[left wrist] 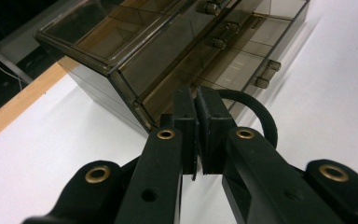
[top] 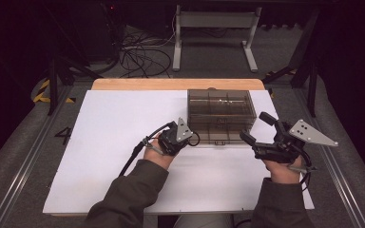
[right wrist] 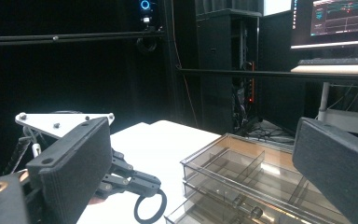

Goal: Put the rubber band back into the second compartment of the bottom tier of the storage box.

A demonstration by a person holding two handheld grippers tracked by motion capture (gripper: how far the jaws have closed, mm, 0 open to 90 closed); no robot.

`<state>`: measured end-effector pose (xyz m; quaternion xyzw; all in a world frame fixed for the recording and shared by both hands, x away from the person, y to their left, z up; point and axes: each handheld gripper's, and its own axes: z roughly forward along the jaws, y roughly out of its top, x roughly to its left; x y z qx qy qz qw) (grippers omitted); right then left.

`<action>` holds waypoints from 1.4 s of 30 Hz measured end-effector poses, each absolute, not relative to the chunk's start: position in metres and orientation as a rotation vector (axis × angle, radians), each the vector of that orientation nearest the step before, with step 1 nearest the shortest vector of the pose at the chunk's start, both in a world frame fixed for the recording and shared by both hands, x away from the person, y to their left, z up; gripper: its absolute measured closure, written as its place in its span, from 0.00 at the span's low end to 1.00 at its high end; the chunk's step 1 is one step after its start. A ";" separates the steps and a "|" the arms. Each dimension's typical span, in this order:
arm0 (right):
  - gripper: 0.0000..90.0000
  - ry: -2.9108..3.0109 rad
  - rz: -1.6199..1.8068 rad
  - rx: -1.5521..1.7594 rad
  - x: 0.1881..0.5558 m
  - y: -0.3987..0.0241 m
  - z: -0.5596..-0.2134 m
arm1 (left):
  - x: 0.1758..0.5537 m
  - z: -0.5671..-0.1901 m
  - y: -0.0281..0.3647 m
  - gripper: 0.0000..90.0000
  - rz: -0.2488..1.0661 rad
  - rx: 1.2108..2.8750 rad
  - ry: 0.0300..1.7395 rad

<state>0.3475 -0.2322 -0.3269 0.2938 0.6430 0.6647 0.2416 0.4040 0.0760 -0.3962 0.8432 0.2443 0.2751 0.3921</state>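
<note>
Smoky clear drawer box (top: 221,115) sits toward the desk's (top: 114,142) far right corner, drawers facing the near edge. Left gripper (top: 185,137) at the box's near-left corner, jaws together, nothing between them. Right gripper (top: 257,129) by the box's near-right corner, jaws wide apart, empty.

The smoke-tinted clear plastic drawer box (top: 221,115) looks glossy and smooth, its small drawer knobs (left wrist: 218,42) metallic. It sits on a matt white tabletop sheet (top: 119,142) (bare pale wood strip (top: 171,84) at the far edge). The black left gripper (left wrist: 196,109) is matt plastic with brass-coloured rivets (left wrist: 166,134).
</note>
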 end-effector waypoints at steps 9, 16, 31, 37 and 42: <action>0.06 1.756 1.820 0.803 0.348 -0.233 -0.327 | 0.411 -0.395 0.062 0.97 0.728 2.118 0.599; 0.06 1.753 1.824 0.804 0.348 -0.234 -0.327 | 0.413 -0.398 0.048 0.97 0.763 2.095 0.580; 0.06 1.754 1.833 0.805 0.349 -0.234 -0.327 | 0.421 -0.412 0.027 0.97 0.869 2.075 0.554; 0.06 1.750 1.836 0.807 0.349 -0.235 -0.327 | 0.422 -0.418 0.020 0.97 0.925 2.054 0.529; 0.06 1.748 1.837 0.809 0.349 -0.236 -0.327 | 0.422 -0.425 0.014 0.97 0.956 2.049 0.509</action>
